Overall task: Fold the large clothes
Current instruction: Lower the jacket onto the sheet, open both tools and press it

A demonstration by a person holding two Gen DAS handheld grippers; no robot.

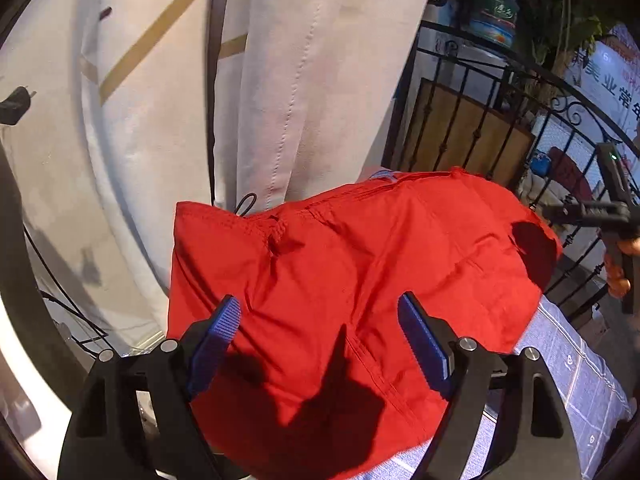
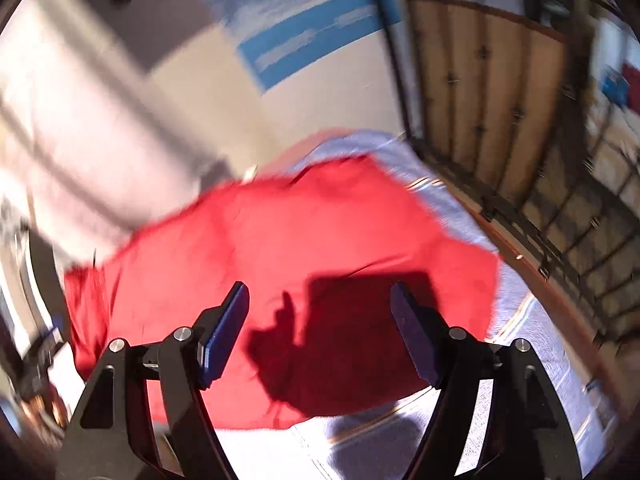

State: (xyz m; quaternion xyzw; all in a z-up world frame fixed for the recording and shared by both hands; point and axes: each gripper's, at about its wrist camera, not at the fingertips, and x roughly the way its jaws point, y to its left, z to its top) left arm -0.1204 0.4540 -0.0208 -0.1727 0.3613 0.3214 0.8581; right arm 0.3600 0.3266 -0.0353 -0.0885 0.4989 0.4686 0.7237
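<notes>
A red garment (image 1: 340, 280) lies folded on a pale blue checked cloth (image 1: 572, 364). Its drawstring waistband runs along the far edge. My left gripper (image 1: 320, 332) hovers open above the garment's near part, blue pads wide apart, holding nothing. My right gripper (image 2: 320, 320) is also open and empty above the same red garment (image 2: 280, 248); this view is blurred by motion. The right gripper's black body (image 1: 612, 216), held by a hand, shows at the right edge of the left wrist view, off the garment's right side.
A black wrought-iron railing (image 1: 480, 120) with wooden panels runs behind and to the right of the blue cloth (image 2: 520, 320). White curtains (image 1: 300, 80) hang behind the garment. Black cables (image 1: 60, 292) lie at the left.
</notes>
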